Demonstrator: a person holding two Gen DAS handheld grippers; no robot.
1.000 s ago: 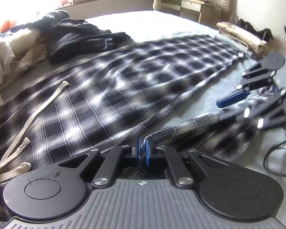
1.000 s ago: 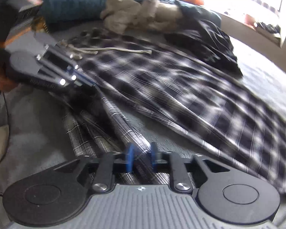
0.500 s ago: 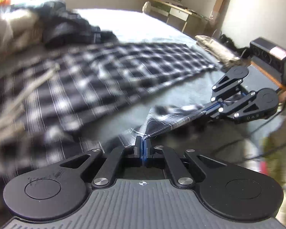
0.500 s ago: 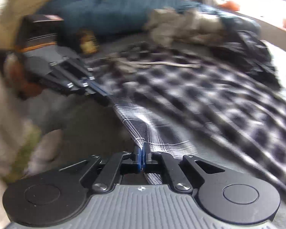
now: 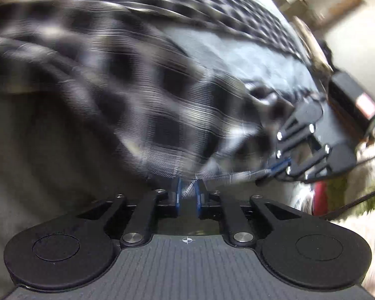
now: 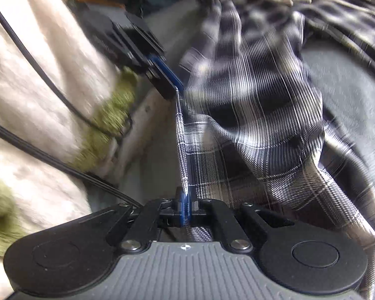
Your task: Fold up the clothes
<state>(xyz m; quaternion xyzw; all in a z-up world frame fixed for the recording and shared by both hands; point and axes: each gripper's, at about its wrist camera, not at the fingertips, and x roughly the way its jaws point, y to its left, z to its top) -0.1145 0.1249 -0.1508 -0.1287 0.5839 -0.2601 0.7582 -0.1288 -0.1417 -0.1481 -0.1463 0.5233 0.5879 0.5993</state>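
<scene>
No writing is readable; blur smears everything. The right gripper [image 6: 185, 208] is clenched on the hem of the plaid garment [image 6: 257, 105], which billows ahead. The left gripper [image 5: 188, 195] has just been opening, the hem between its parted jaws.

A black box [image 5: 354, 100] (red label) sits near black cables [image 6: 37, 75] crossing cream fabric [image 6: 25, 105].

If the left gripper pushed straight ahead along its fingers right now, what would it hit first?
Most likely the plaid garment: its fabric fills the view just beyond the left gripper fingertips. Blur hides the exact depth.
</scene>
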